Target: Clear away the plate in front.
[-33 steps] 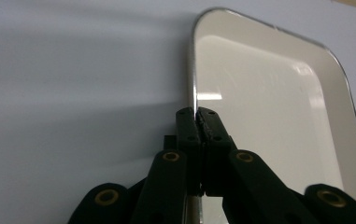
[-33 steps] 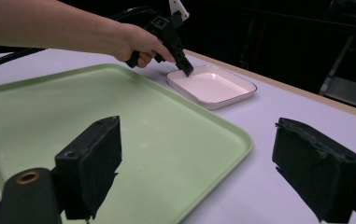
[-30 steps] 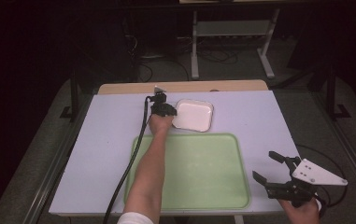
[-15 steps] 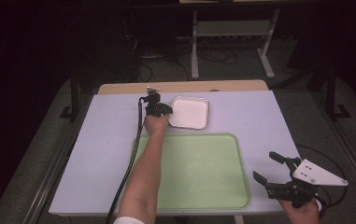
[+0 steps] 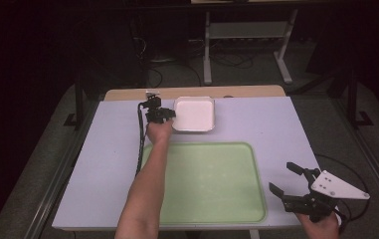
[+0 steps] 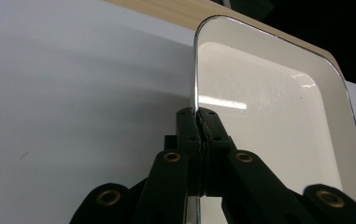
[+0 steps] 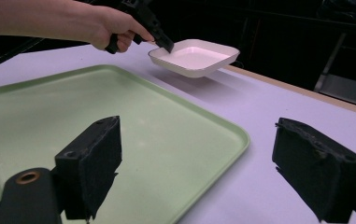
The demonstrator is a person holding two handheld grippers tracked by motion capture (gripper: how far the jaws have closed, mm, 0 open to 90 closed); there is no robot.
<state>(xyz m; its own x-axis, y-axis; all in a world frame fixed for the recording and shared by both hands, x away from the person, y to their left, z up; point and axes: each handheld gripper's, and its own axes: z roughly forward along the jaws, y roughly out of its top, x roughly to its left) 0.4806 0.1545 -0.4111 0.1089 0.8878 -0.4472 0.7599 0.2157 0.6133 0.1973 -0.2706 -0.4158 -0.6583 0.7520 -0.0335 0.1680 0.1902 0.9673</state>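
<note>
Beyond the green tray, the left gripper is pinching the white dish by its rim.
Since a second ago the shallow, glossy, square dish is sitting farther from the tray, lifted off the table; beside the tray's near right corner, the right gripper is gaping wide.

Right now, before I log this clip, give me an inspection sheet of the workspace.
Surface: pale lilac table top, wooden strip along the far edge.
Job's things: white square dish lifted off the table at the far side; empty green tray near the front.
Clutter: nothing seen.
Grippers: left gripper clamped on the dish's rim; right gripper open, holding nothing, at the tray's right front corner.
Cables: black cable trailing beside the left forearm.
Surroundings: dark room, metal stand behind the table.
</note>
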